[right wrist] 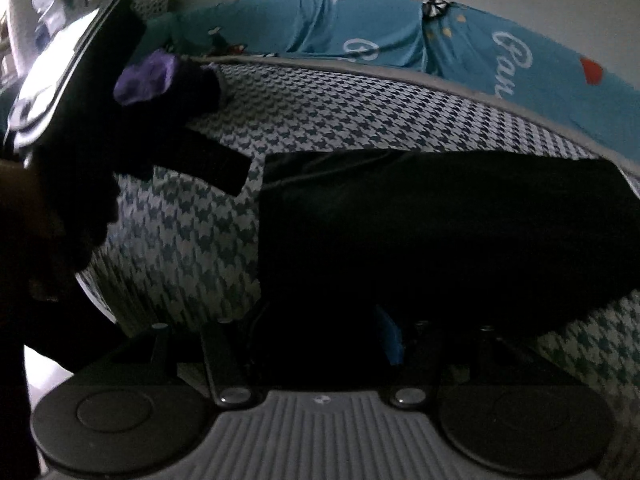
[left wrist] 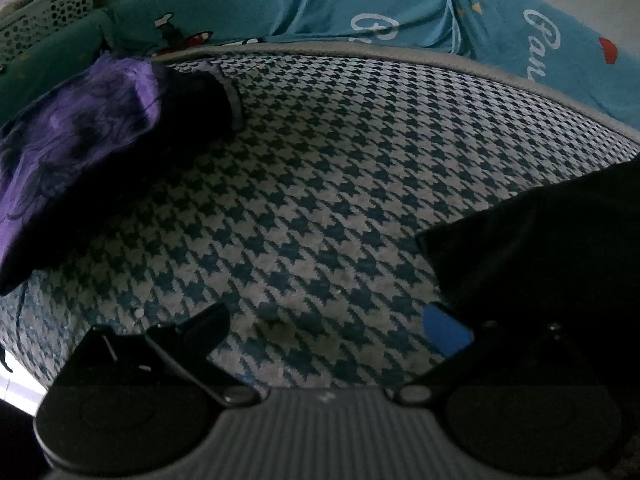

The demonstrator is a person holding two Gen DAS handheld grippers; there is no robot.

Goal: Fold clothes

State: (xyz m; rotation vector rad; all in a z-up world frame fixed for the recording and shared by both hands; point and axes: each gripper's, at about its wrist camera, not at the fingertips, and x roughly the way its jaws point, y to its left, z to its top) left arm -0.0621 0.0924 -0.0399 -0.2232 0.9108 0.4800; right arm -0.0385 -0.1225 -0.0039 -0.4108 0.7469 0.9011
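Observation:
A black folded garment (right wrist: 440,232) lies on the houndstooth mat (right wrist: 360,108), and its edge shows at the right of the left wrist view (left wrist: 540,256). My right gripper (right wrist: 324,340) is low over its near edge, jaws partly apart. Black cloth fills the gap beside the blue pad (right wrist: 394,340), and the darkness hides whether the pads press on it. My left gripper (left wrist: 320,328) stands open over bare mat (left wrist: 320,200), its blue pad (left wrist: 446,334) just beside the black garment. A purple and black garment (left wrist: 80,136) is heaped at the mat's far left.
A teal printed bedsheet (left wrist: 380,8) lies beyond the mat's grey border. A perforated white basket (left wrist: 44,12) stands at the far left corner. In the right wrist view the left hand-held gripper's body (right wrist: 60,80) and one finger (right wrist: 216,164) reach in from the left.

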